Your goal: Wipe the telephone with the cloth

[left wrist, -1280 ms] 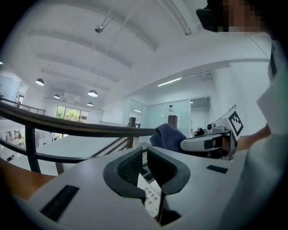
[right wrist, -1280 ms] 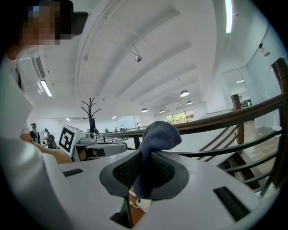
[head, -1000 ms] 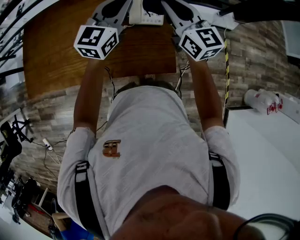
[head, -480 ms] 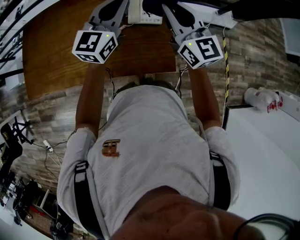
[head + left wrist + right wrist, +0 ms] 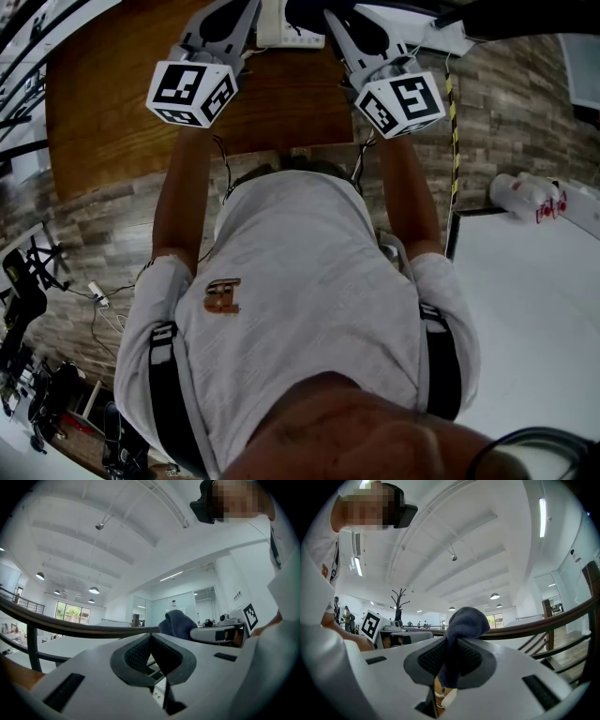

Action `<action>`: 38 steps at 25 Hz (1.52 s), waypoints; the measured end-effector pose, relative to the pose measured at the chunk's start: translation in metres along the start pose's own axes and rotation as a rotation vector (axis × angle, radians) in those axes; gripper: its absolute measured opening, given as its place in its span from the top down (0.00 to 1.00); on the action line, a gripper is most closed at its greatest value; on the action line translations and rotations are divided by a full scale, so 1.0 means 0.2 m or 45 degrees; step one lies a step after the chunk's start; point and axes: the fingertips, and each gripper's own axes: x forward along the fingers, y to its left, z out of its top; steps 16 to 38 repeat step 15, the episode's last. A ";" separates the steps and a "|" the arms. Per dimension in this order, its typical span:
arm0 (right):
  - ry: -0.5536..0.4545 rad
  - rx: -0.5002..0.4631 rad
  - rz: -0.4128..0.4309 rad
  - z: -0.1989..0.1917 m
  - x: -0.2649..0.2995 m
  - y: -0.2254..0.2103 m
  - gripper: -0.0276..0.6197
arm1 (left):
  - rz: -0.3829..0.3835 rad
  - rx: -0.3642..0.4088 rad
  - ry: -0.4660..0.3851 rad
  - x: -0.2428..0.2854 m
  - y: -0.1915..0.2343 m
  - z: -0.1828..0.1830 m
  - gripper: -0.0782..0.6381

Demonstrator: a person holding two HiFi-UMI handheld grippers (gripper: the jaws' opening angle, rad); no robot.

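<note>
Cloth (image 5: 464,622) — in right gripper (image 5: 449,659) jaws

Both arms outstretched; left gripper (image 5: 151,638), jaws together; right gripper (image 5: 451,645), jaws tight on the cloth (image 5: 465,619).

Hemmed in at the table's far edge: telephone (image 5: 291,36), with left gripper (image 5: 230,17) and right gripper (image 5: 349,23) close on either side. Open across bare wooden table (image 5: 103,103) leftward. Cables (image 5: 361,155) dangling off near edge.

Soft matt cloth (image 5: 461,623), smooth wooden table (image 5: 103,112), pale plastic telephone (image 5: 286,37).
</note>
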 end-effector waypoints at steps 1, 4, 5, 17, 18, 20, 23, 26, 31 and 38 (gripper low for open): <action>0.001 -0.002 -0.001 0.00 0.00 0.00 0.85 | -0.001 0.000 -0.001 0.00 0.00 0.00 0.87; 0.004 -0.001 -0.005 0.00 0.00 0.01 0.85 | -0.005 0.001 -0.001 0.00 0.00 0.00 0.87; 0.006 -0.002 -0.005 -0.01 0.00 0.01 0.85 | -0.006 0.001 0.000 -0.01 0.00 0.00 0.87; 0.020 -0.001 -0.015 -0.03 -0.01 0.03 0.85 | -0.013 -0.005 0.001 -0.03 0.00 -0.01 0.87; 0.020 -0.001 -0.015 -0.03 -0.01 0.03 0.85 | -0.013 -0.005 0.001 -0.03 0.00 -0.01 0.87; 0.020 -0.001 -0.015 -0.03 -0.01 0.03 0.85 | -0.013 -0.005 0.001 -0.03 0.00 -0.01 0.87; 0.020 -0.001 -0.015 -0.03 -0.01 0.03 0.85 | -0.013 -0.005 0.001 -0.03 0.00 -0.01 0.87; 0.020 -0.001 -0.015 -0.03 -0.01 0.03 0.85 | -0.013 -0.005 0.001 -0.03 0.00 -0.01 0.87; 0.020 -0.001 -0.015 -0.03 -0.01 0.03 0.85 | -0.013 -0.005 0.001 -0.03 0.00 -0.01 0.87; 0.020 -0.001 -0.015 -0.03 -0.01 0.03 0.85 | -0.013 -0.005 0.001 -0.03 0.00 -0.01 0.87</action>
